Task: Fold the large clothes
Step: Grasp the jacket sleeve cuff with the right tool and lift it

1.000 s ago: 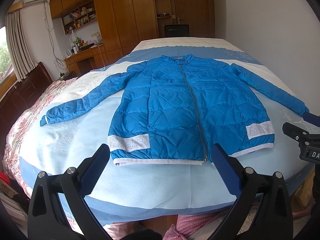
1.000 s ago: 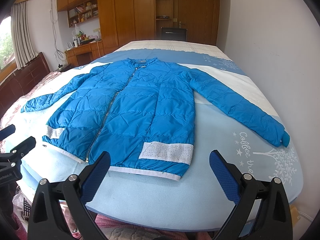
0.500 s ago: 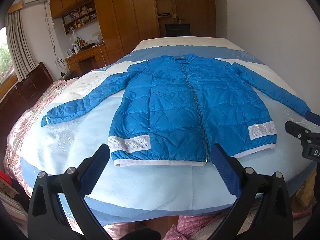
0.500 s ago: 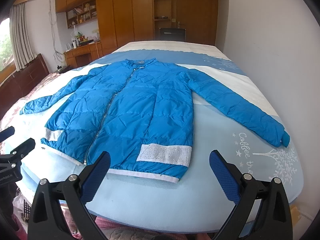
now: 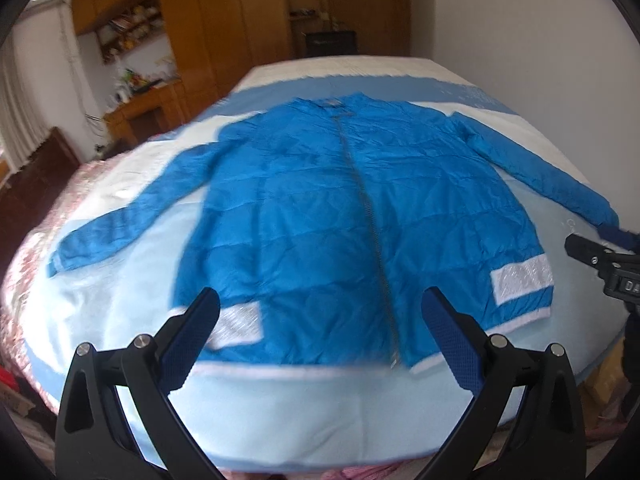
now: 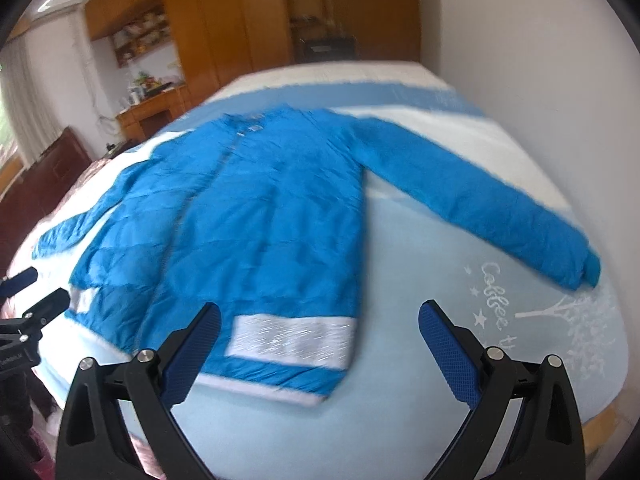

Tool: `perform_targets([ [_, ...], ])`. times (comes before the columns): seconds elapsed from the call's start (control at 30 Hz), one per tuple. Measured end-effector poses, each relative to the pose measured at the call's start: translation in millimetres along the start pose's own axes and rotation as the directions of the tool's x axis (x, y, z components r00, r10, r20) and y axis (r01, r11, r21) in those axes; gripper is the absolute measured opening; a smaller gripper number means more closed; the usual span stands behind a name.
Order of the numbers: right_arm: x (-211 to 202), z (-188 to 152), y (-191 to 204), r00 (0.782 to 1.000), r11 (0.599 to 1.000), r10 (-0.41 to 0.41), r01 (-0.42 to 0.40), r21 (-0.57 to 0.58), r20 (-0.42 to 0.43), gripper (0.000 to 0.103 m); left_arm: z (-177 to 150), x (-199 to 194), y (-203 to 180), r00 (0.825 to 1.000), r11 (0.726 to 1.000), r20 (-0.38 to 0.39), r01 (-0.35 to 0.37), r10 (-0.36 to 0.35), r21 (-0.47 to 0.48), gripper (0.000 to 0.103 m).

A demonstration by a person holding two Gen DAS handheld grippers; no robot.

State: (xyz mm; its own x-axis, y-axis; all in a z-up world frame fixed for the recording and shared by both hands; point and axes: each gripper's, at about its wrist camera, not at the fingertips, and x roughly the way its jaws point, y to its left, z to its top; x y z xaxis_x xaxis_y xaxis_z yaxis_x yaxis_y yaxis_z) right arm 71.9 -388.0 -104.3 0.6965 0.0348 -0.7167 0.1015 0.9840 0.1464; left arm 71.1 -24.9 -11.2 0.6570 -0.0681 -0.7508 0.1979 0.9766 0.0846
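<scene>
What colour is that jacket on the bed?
Bright blue jacket, with white bands near the hem; the left wrist view shows it best.

Quilted, seemingly glossy jacket [image 5: 320, 208]; wooden wardrobe [image 5: 224, 20]

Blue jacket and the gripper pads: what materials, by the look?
Blue jacket: likely thin nylon or polyester shell, quilted padding; faint sheen, stitched horizontal panels, metal-looking zipper. Left gripper pads: probably rubber or textured plastic, matte blue with a fine grid pattern.

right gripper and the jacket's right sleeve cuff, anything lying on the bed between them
Nothing lies there. In the right wrist view, only bare light blue bedspread with white lettering runs from the open right gripper to the jacket sleeve cuff.
</scene>
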Motion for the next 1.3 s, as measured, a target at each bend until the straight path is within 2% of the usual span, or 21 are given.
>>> perform_targets([
  [0.1,17,9,-39,1.000,0.996,0.007,-0.004,0.092,-0.026,0.098,28,29,-12,0.997,0.998,-0.054,0.062,-0.060,0.026,0.100],
  [0.17,25,18,-79,1.000,0.982,0.019,-0.015,0.191,-0.020,0.098,52,50,-23,0.993,0.995,-0.081,0.095,-0.092,0.040,0.100],
  [0.27,27,30,-133,0.998,0.953,-0.055,0.058,0.297,-0.019,0.097,88,79,-42,0.983,0.987,-0.112,0.155,-0.149,0.046,0.099],
  [0.3,27,34,-158,0.997,0.935,-0.072,0.076,0.346,-0.025,0.097,102,90,-50,0.975,0.981,-0.124,0.188,-0.182,0.042,0.099],
  [0.4,27,38,-215,0.993,0.876,-0.095,0.113,0.469,-0.063,0.097,135,119,-74,0.967,0.973,-0.138,0.226,-0.216,0.058,0.099],
  [0.47,28,38,-243,0.990,0.844,-0.111,0.140,0.518,-0.087,0.097,154,137,-90,0.961,0.967,-0.138,0.248,-0.238,0.057,0.099],
  [0.6,26,32,-297,0.974,0.763,-0.168,0.224,0.606,-0.149,0.097,185,176,-118,0.937,0.949,-0.175,0.312,-0.303,0.030,0.099],
  [0.7,32,27,-323,0.970,0.729,-0.153,0.240,0.641,-0.190,0.097,201,201,-133,0.924,0.940,-0.194,0.340,-0.330,0.017,0.099],
  [0.8,44,21,-339,0.977,0.707,-0.079,0.196,0.679,-0.199,0.097,211,224,-145,0.906,0.929,-0.218,0.369,-0.362,-0.010,0.097],
  [0.87,53,20,-341,0.982,0.698,-0.013,0.143,0.702,-0.188,0.097,217,238,-151,0.901,0.929,-0.233,0.369,-0.365,-0.025,0.093],
  [0.93,64,20,-344,0.982,0.688,0.032,0.114,0.716,-0.187,0.097,220,250,-154,0.897,0.928,-0.247,0.370,-0.367,-0.037,0.082],
  [1.03,71,26,-342,0.981,0.706,0.008,0.132,0.696,-0.195,0.095,222,272,-155,0.882,0.924,-0.283,0.377,-0.378,-0.062,0.077],
  [1.07,74,29,-339,0.979,0.715,-0.001,0.143,0.685,-0.204,0.093,222,279,-155,0.877,0.923,-0.290,0.380,-0.383,-0.069,0.076],
  [1.13,79,36,-336,0.976,0.733,-0.028,0.168,0.660,-0.217,0.083,220,289,-152,0.871,0.920,-0.298,0.385,-0.390,-0.080,0.068],
  [1.2,85,45,-334,0.977,0.756,-0.042,0.168,0.633,-0.210,0.055,218,298,-149,0.863,0.915,-0.306,0.392,-0.401,-0.095,0.062],
  [1.23,87,49,-333,0.983,0.760,-0.010,0.128,0.637,-0.185,0.049,216,304,-147,0.862,0.916,-0.312,0.388,-0.399,-0.101,0.056],
  [1.3,91,53,-336,0.989,0.741,0.061,0.045,0.669,-0.135,0.035,215,312,-144,0.865,0.917,-0.306,0.386,-0.398,-0.104,0.053],
])
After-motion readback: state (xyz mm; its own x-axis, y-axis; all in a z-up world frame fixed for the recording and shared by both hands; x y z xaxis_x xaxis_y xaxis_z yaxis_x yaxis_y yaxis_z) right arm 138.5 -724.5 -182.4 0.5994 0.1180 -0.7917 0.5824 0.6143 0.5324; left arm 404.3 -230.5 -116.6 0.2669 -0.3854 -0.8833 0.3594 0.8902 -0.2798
